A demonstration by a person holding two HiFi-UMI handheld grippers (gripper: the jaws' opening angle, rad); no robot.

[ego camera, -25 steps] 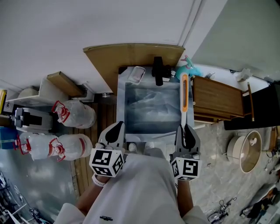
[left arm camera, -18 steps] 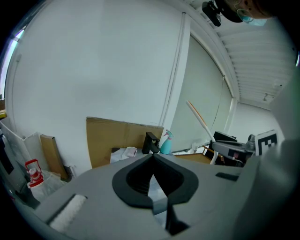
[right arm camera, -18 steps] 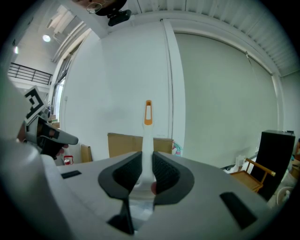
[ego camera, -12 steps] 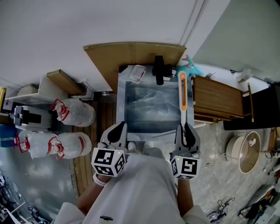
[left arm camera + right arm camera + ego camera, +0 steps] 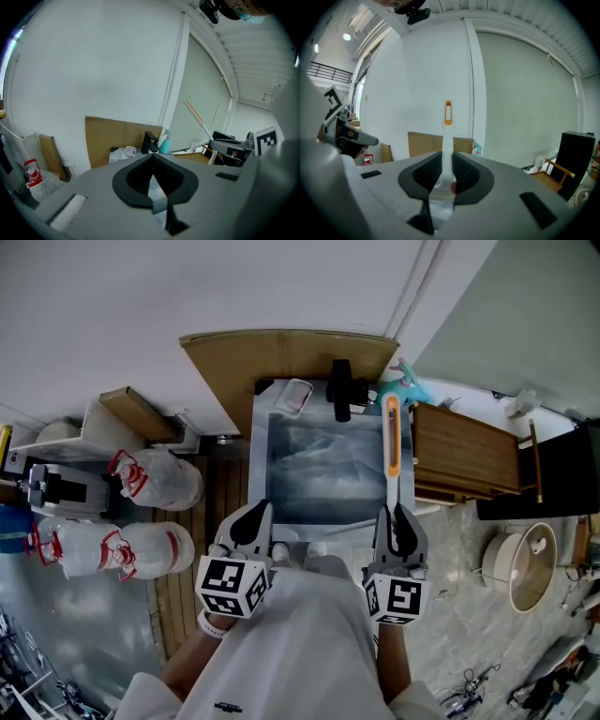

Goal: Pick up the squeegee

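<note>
The squeegee (image 5: 394, 451) has a white handle with an orange end. It sticks out level over the right rim of the steel sink (image 5: 260, 456), pointing toward the wall. My right gripper (image 5: 397, 512) is shut on its white stem. In the right gripper view the stem (image 5: 447, 140) runs up between the dark pads, with the orange end at the top. My left gripper (image 5: 255, 512) hangs at the sink's near left corner. In the left gripper view its jaws (image 5: 153, 155) meet at the tips with nothing between them.
A black faucet (image 5: 338, 390), a white dish (image 5: 293, 399) and a teal spray bottle (image 5: 405, 385) stand at the sink's far edge before a cardboard sheet (image 5: 281, 357). A wooden slatted table (image 5: 464, 460) adjoins the right. Tied plastic bags (image 5: 159, 484) lie left. A pot (image 5: 525, 563) sits far right.
</note>
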